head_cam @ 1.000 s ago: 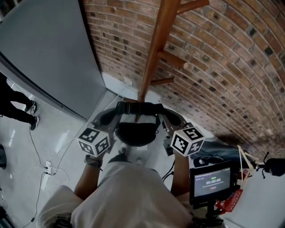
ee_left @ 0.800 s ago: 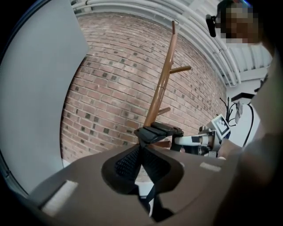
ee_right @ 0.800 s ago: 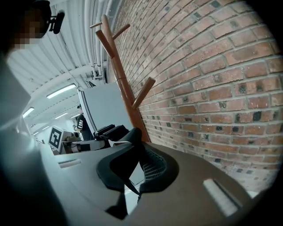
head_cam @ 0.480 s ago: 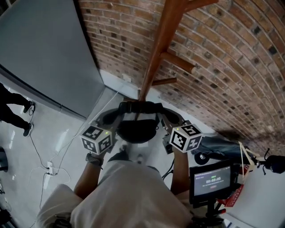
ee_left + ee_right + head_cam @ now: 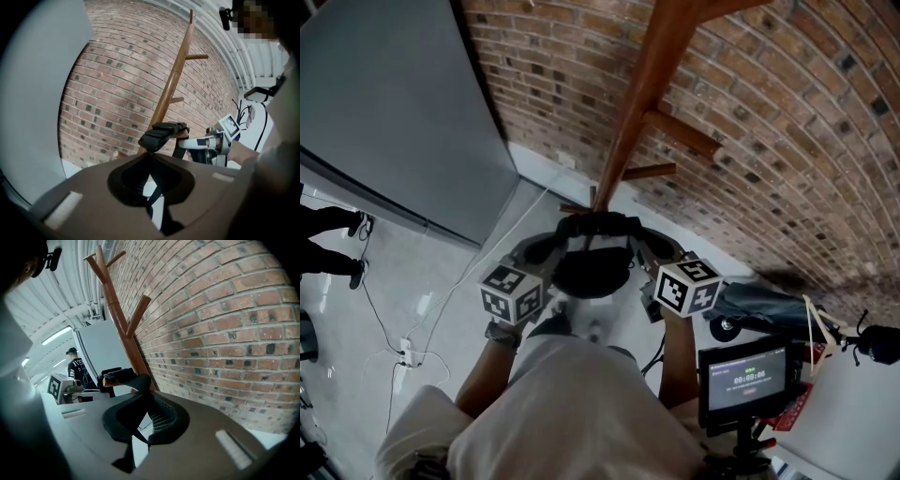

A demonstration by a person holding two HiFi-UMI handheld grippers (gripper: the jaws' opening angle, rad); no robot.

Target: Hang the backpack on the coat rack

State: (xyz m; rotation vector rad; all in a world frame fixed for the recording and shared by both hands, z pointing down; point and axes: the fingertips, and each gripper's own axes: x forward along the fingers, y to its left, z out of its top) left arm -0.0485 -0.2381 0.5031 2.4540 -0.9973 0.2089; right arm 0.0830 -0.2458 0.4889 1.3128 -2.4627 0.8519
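Observation:
A wooden coat rack [image 5: 639,98] stands against the brick wall, with pegs [image 5: 682,134] pointing right. A black backpack [image 5: 592,272] hangs in front of me at the pole. Its top strap [image 5: 162,132] lies over a low peg, which the right gripper view also shows under the strap [image 5: 123,376]. My left gripper [image 5: 546,269] is shut on the left shoulder strap [image 5: 152,176]. My right gripper [image 5: 649,264] is shut on the right shoulder strap [image 5: 154,416]. The bag's body below the straps is partly hidden by my arms.
A brick wall [image 5: 787,141] runs behind the rack and a grey panel [image 5: 384,103] stands at the left. A monitor on a stand [image 5: 745,380] is at my right, next to a wheeled item [image 5: 759,305]. Cables [image 5: 403,352] lie on the floor. A person [image 5: 77,365] stands beyond.
Both grippers have sunk a little with the backpack, keeping their hold on the straps. The top strap sits lower on the rack's peg than before.

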